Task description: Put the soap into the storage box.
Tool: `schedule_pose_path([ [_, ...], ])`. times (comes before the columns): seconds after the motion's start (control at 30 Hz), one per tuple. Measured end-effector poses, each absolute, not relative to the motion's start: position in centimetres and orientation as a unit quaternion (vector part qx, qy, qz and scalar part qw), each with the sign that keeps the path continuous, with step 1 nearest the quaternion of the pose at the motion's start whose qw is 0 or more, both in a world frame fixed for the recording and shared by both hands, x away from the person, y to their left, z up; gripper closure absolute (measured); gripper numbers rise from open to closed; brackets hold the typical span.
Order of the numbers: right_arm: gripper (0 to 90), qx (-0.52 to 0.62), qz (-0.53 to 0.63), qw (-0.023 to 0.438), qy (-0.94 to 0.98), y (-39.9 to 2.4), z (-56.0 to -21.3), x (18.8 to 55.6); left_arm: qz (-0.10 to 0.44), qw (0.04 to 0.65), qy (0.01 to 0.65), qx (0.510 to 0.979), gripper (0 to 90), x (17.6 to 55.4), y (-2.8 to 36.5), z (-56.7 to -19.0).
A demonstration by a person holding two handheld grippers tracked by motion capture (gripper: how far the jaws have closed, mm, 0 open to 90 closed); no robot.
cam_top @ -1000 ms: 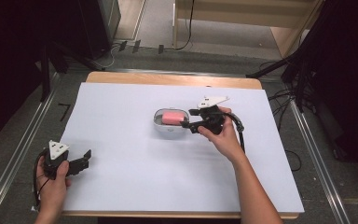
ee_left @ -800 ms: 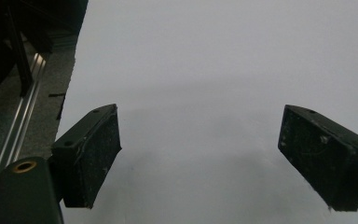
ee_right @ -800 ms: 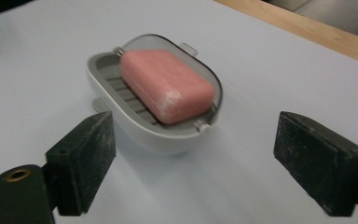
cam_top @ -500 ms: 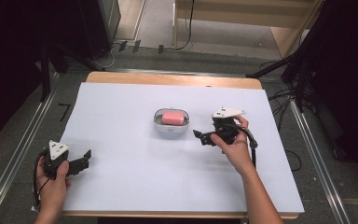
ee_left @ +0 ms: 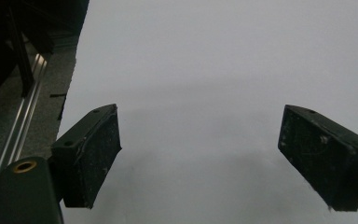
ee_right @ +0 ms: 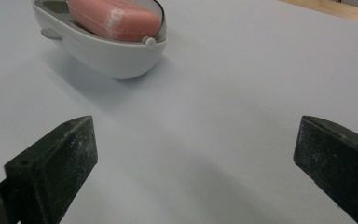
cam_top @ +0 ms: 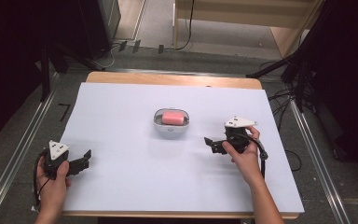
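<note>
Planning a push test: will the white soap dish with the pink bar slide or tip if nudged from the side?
The soap dish has a rounded underside, so it may rock before sliding on the smooth white sheet. The pink bar lies loose inside and could shift. It looks like light, stiff plastic.

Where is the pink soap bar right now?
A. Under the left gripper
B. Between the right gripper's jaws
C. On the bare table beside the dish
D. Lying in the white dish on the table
D: the pink soap bar lies in the white dish, and the right gripper stands apart from it, jaws open and empty.
</note>
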State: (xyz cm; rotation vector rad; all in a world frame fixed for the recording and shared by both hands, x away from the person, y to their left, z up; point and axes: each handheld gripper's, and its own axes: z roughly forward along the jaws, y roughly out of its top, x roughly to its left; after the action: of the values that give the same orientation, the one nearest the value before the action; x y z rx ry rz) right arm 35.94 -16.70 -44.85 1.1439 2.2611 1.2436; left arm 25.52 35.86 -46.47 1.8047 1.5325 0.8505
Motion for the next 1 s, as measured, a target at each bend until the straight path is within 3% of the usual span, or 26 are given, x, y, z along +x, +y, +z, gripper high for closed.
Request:
schedule_pose_path([
  [1.0,0.0,0.459,0.429,0.179,0.758,-23.7,-47.6,32.1,0.323,0.307,0.579,0.683,13.6,25.5,35.8,-46.5],
])
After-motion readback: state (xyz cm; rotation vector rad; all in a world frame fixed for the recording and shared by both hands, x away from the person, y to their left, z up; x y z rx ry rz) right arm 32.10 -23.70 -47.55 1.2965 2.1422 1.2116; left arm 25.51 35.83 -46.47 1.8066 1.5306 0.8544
